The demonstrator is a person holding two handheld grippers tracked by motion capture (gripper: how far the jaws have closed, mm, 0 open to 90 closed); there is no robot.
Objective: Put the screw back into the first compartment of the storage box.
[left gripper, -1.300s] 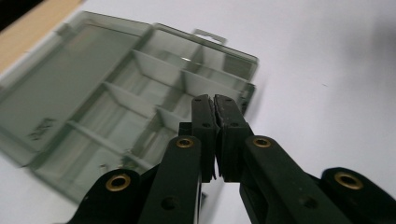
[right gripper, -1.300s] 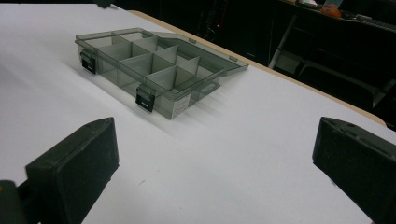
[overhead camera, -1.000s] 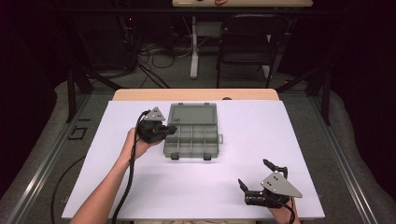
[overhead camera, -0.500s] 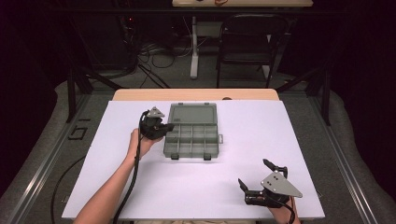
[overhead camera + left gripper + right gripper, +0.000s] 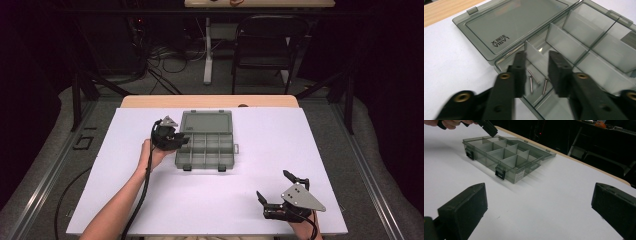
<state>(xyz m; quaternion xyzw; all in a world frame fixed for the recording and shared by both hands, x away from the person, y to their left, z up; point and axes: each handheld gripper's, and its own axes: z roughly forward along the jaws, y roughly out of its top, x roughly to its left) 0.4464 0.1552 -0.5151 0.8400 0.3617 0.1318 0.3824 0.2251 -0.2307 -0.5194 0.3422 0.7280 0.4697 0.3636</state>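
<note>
The smoky grey organizer box [image 5: 206,146] sits open on the white table [image 5: 125,200], its lid [image 5: 509,25] folded flat on the side away from the person. The left gripper [image 5: 537,72] hangs over the box's far-left corner compartment, the one next to the lid hinge. Its fingers [image 5: 520,72] have just been opening and now stand at a narrow gap with nothing pressed between them. Below that gap three small screws [image 5: 531,81] lie loose on the compartment floor.

Judged from this, a drop into the box looks done: the screws are in and the fingers are off them. The other compartments, as far as the pictures show, look empty. No more loose parts can be seen on the table around the box, so what is left may be only to draw the left gripper back and close the lid and its two front latches [image 5: 500,173].

The screws lie roughly side by side. In the left gripper view, their long axes run from the front of the compartment toward the lid hinge. Which end is head and which tip is hard to tell for each.

The right gripper [image 5: 282,192] rests well apart from the box, near the person's edge of the table, its fingers [image 5: 464,207] spread wide and holding nothing.
</note>
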